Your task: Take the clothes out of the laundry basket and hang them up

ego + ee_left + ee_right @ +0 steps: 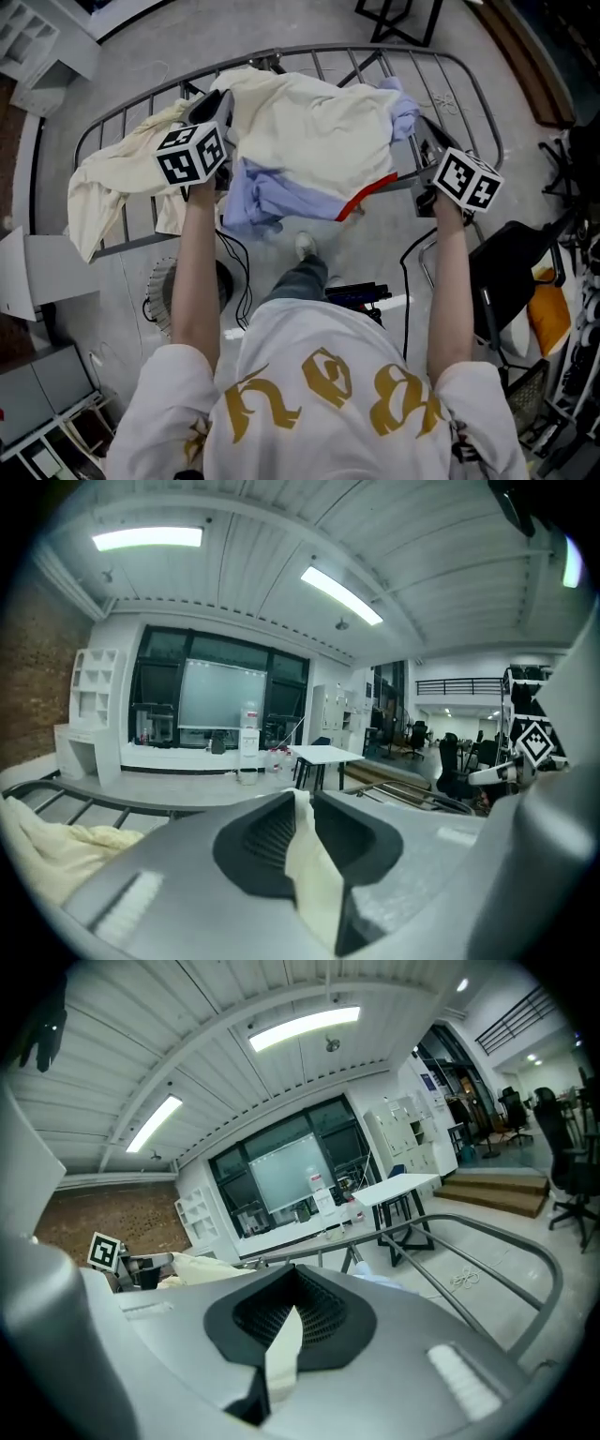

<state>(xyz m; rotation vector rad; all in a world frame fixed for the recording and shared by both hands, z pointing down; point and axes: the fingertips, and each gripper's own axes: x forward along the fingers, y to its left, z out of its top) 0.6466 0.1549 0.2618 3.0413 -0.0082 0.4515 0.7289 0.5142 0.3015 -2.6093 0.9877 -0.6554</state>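
Found left tongs point(221, 101) pressed together on a fold of the cream shirt point(309, 117); in the left gripper view, a strip of cream cloth nipped upright between the dark pads point(267, 841). Found right tongs point(424, 142) likewise clamped tight, pinching a thin pale edge of that same shirt between ribbed faces in the right gripper view. Shirt stretched from one pair of tongs to the other, held over the middle bars of the drying rack point(469, 84), left tongs above the rack's left half, right tongs above its right half. Noted a lavender garment point(272, 202) under the shirt, spilling over the rack's near rail, a strip of red trim point(370, 192) at its lower right edge. Noted a second cream garment point(103, 183) draped over the rack's left end, outside the left tongs. Counted: two tongs, two cream garments, one lavender garment, one rack.
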